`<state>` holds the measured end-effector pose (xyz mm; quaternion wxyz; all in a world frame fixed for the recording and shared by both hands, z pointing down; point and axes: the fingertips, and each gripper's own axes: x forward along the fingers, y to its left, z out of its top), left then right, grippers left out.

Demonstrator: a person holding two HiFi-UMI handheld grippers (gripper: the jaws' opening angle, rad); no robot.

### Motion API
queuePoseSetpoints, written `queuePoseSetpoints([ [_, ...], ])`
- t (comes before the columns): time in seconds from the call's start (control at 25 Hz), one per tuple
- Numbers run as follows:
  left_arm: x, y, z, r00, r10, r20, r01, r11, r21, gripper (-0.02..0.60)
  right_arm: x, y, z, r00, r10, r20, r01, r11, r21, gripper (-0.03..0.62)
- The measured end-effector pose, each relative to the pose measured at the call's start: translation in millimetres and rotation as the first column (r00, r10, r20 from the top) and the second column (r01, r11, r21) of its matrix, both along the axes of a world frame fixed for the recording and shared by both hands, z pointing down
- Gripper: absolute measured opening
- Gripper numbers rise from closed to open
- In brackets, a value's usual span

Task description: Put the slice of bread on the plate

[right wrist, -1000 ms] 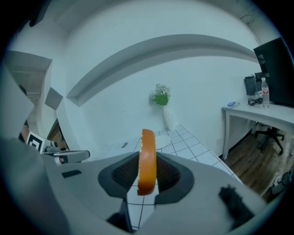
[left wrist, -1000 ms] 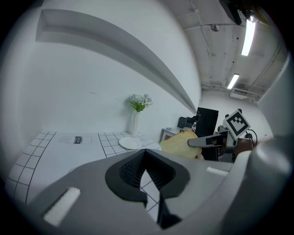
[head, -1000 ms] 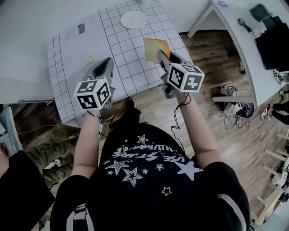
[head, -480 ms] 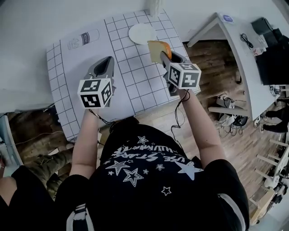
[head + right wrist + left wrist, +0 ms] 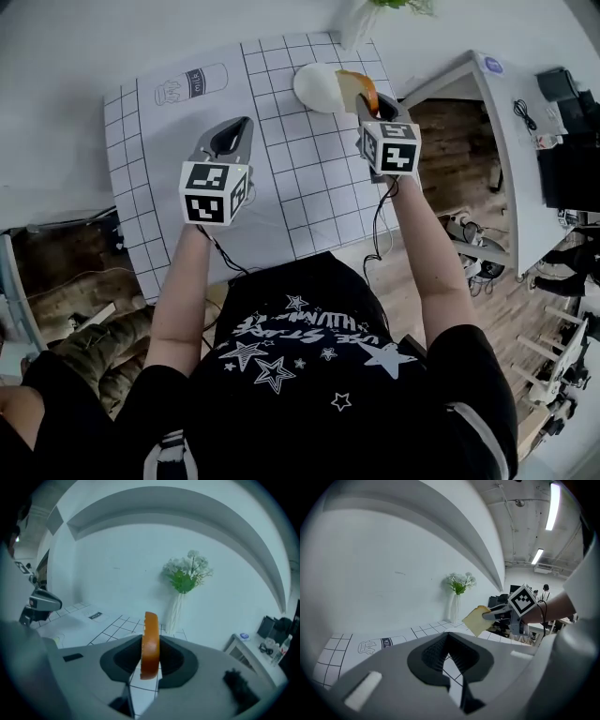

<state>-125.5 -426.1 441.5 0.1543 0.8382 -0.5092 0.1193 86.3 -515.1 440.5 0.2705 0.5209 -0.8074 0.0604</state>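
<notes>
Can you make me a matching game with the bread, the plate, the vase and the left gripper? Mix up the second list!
1. slice of bread
2. plate
3. vase
4. left gripper

A. nothing between its jaws
B. white and round
C. clamped edge-up in the right gripper
D. holds flowers, by the wall

Pairs: 1-C, 2-B, 3-D, 4-A
</notes>
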Motion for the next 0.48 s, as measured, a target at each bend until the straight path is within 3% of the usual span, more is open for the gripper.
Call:
queuePoseSetpoints([
  [0.28,-3,-15,9,0.999,-0.034,-0.014,0.033,0.999,-0.022,0.009,-30,-46,9,0.972,-0.122,-0.201,0.135,0.989,0.054,0.098],
  [0.48,-7,-16,17,0.997,-0.074,-0.014,0.073,0.996,-0.052,0.009,-50,-62,24,0.877,-0.223,-0.425,0.281,0.956,0.079,0.098],
])
